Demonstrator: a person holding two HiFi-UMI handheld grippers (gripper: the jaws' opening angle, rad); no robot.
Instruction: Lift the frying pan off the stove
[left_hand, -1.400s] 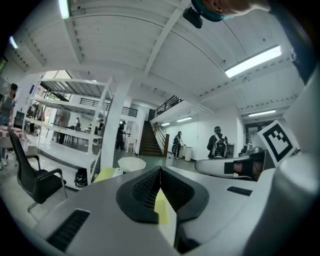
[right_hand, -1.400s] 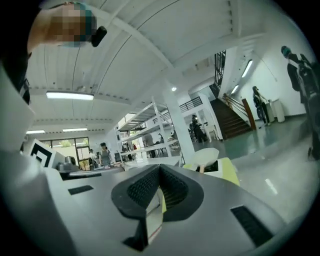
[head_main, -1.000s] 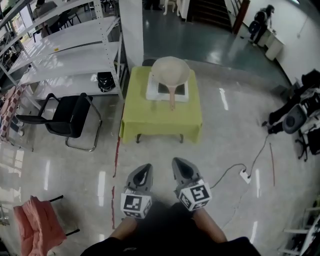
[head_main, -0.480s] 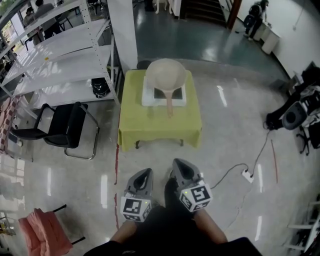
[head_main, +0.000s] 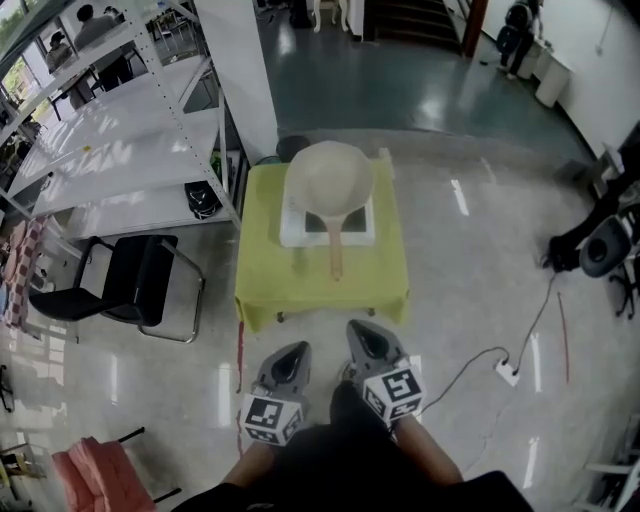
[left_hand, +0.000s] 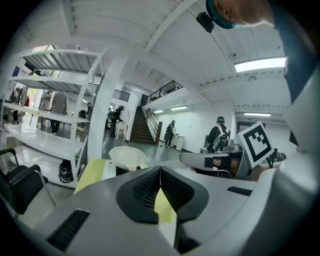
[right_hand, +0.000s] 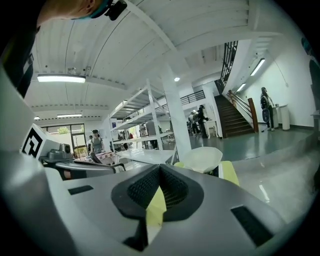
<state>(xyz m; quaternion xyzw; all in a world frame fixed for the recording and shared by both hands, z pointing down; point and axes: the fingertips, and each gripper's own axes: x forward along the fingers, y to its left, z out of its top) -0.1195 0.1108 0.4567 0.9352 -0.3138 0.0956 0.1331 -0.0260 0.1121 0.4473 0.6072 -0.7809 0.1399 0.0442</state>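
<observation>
Seen from above, a small table draped in a yellow-green cloth (head_main: 262, 280) stands in the upper middle of the frame on a glossy floor (head_main: 450, 280). On it sits a white stove (head_main: 296, 232), and the cream frying pan (head_main: 329, 176) rests on the stove with its long handle pointing down the frame toward the viewer. At the bottom centre the left gripper (head_main: 291, 352) and right gripper (head_main: 362, 335) are held side by side, well apart from the table, with only open floor between them and it. Each gripper view shows its jaws pressed together with nothing between them. To the left of the table are a white metal shelving rack (head_main: 110, 150), a black chair (head_main: 140, 290) and a white pillar (head_main: 238, 70). A pink cloth (head_main: 95, 475) lies at the lower left. A cable with a power strip (head_main: 509, 372) runs across the floor at the right, and a person (head_main: 515, 25) stands far off at the upper right. Compared with a second ago, the table and pan sit lower and larger in the frame, so the viewer is closer. The grippers keep the same place and remain closed.
</observation>
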